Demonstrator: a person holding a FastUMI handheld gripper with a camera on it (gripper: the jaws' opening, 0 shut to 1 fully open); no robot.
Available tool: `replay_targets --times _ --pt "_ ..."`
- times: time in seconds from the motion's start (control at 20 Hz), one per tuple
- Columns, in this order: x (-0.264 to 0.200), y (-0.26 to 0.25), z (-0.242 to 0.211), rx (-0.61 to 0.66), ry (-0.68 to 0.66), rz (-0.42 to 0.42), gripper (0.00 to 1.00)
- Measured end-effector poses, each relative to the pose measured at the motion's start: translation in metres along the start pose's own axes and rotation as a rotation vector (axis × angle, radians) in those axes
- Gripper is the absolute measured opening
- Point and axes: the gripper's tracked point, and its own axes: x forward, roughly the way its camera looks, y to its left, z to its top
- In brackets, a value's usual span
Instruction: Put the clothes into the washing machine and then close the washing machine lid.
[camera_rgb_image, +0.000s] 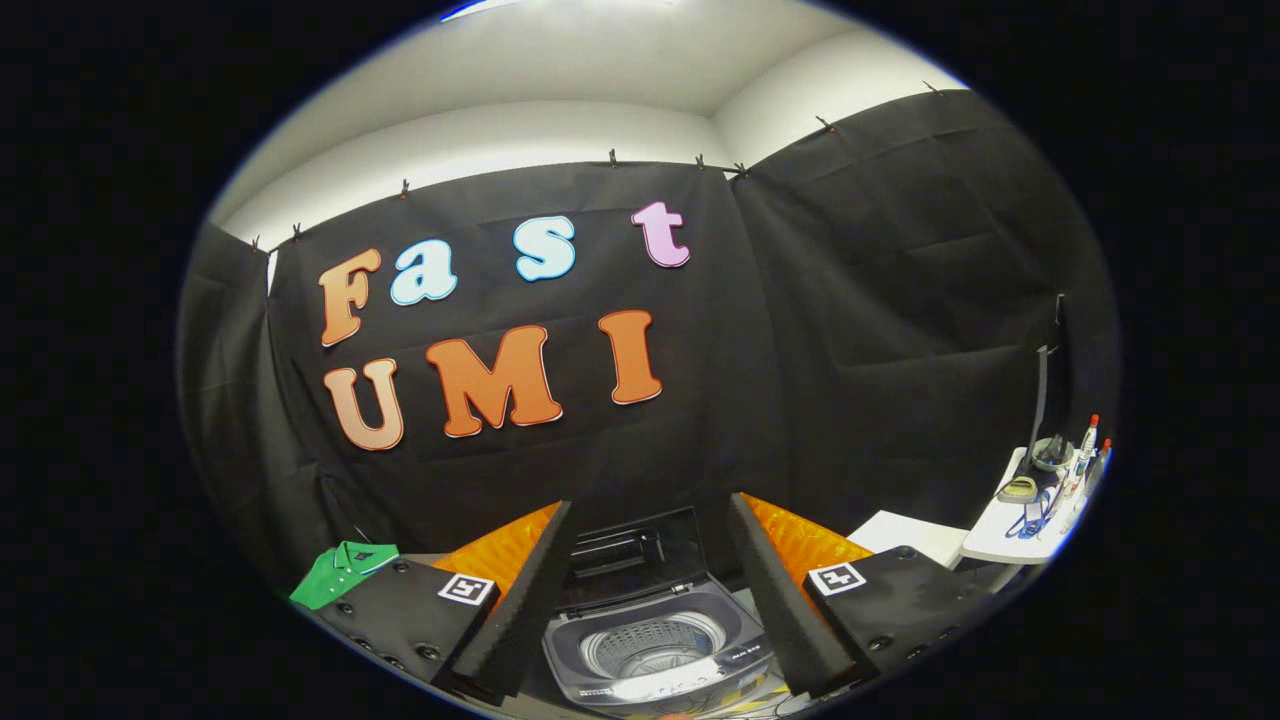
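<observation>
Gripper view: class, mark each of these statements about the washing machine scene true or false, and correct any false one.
1. The washing machine has its lid open. True.
2. The gripper is shut on the green shirt. False: its fingers are spread apart with nothing between them, and the green shirt lies off to one side.
3. The washing machine sits between the two fingers, just ahead of them. True.
4. Clothes fill the drum. False: the drum looks empty.
5. A small white table with bottles stands off to the side opposite the shirt. True.
</observation>
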Motion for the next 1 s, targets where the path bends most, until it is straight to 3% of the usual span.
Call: replay_targets --times 0.35,0.7,1.0 --pt "0.018 0.016 -0.005 -0.013 0.026 0.028 0.98" --pt "0.028 0.077 -0.026 -0.069 0.078 0.131 0.98" --pt "0.027 0.089 -0.026 -0.067 0.079 0.155 0.98"
